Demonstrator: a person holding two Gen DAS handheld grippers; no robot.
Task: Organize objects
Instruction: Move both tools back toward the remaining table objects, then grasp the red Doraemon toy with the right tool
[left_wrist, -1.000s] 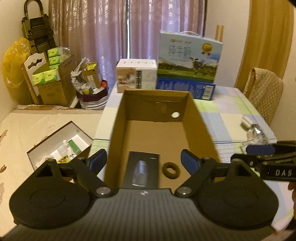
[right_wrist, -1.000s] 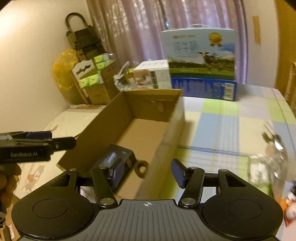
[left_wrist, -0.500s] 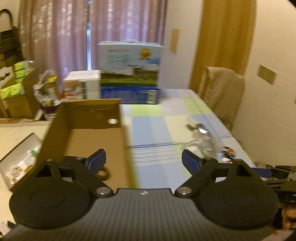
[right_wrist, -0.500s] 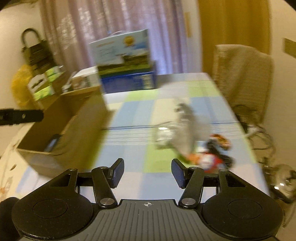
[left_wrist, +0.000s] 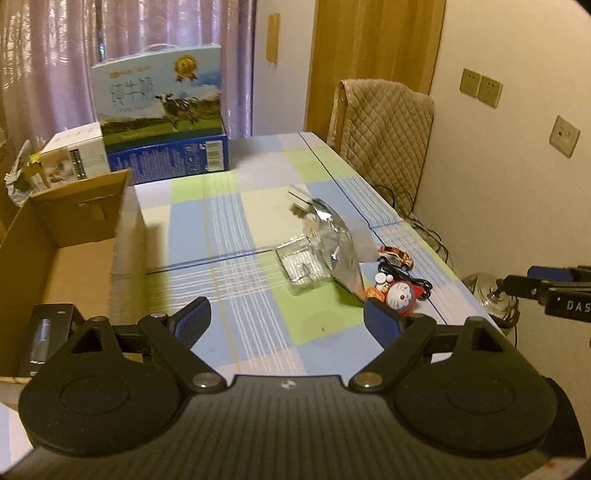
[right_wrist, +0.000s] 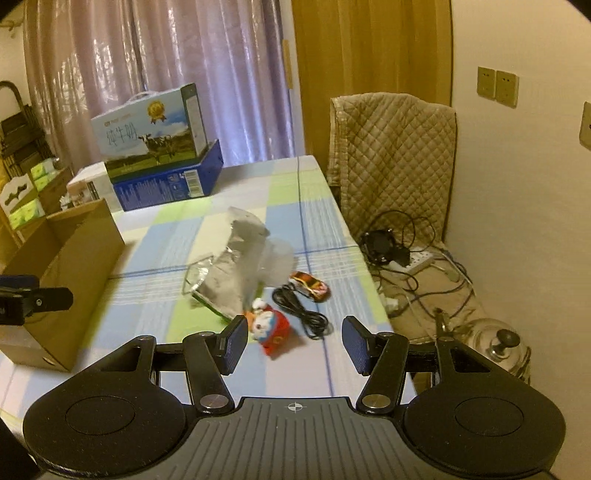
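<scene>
On the checked tablecloth lies a cluster of small items: a silver foil bag (left_wrist: 338, 245) (right_wrist: 231, 271), a clear glass dish (left_wrist: 301, 264), a red-and-blue cartoon figure (left_wrist: 400, 295) (right_wrist: 269, 326), a toy car (left_wrist: 395, 254) (right_wrist: 310, 284) and a black cable (right_wrist: 301, 312). An open cardboard box (left_wrist: 74, 236) (right_wrist: 70, 266) stands at the left, with a black case (left_wrist: 46, 338) inside. My left gripper (left_wrist: 286, 319) is open above the cloth, short of the items. My right gripper (right_wrist: 295, 343) is open just before the figure and cable, nothing between its fingers.
A milk carton pack (left_wrist: 159, 99) on a blue box (left_wrist: 173, 157) and a white box (left_wrist: 74, 155) stand at the table's far end. A padded chair (right_wrist: 395, 162) is at the right edge. Cables, a power strip (right_wrist: 417, 260) and a pot lid (right_wrist: 498, 343) lie on the floor.
Both grippers have swung right, away from the cardboard box and toward the cluster of small items. The right gripper's fingers now stand wider apart.
</scene>
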